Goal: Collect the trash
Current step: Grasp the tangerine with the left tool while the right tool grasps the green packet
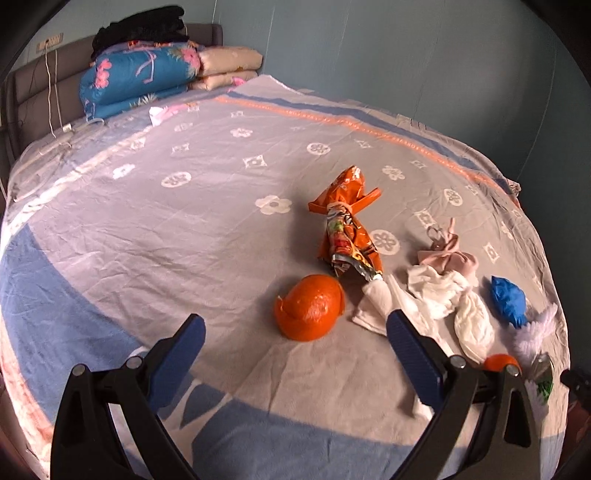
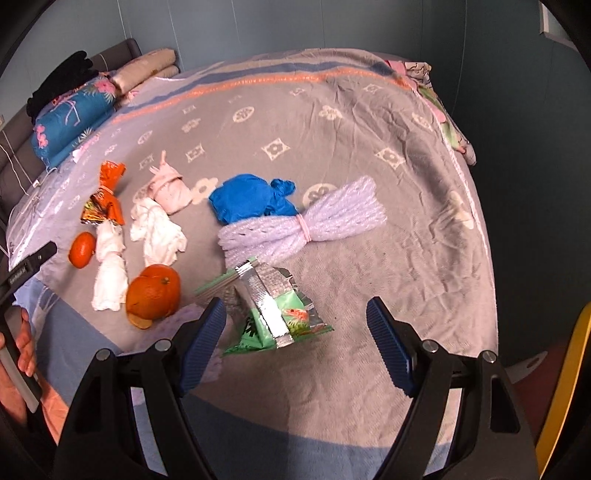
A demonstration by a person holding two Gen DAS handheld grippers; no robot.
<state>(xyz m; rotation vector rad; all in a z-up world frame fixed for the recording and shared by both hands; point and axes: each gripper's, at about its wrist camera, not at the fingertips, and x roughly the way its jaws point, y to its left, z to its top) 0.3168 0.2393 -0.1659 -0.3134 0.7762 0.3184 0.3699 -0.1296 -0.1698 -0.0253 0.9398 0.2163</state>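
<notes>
Trash lies scattered on a grey flowered bedspread (image 1: 184, 229). My left gripper (image 1: 295, 328) is open, with a hollow orange peel (image 1: 310, 310) just ahead between its fingertips, not touched. Beyond lie an orange snack wrapper (image 1: 347, 225), white tissues (image 1: 439, 291), a pink wad (image 1: 450, 258) and a blue wad (image 1: 508, 301). My right gripper (image 2: 295, 312) is open above a green snack wrapper (image 2: 273, 310). Near it are a lilac foam net (image 2: 303, 221), the blue wad (image 2: 251, 199), the orange peel (image 2: 155, 291), a small tangerine (image 2: 82, 249) and the tissues (image 2: 157, 229).
A folded blue floral quilt (image 1: 136, 77), beige pillows (image 1: 229, 62) and black clothes (image 1: 144, 26) are stacked at the headboard. Clothes (image 2: 436, 96) hang over the far corner. A yellow object (image 2: 569, 387) stands off the bed's right edge. A hand (image 2: 26, 343) holds the left tool.
</notes>
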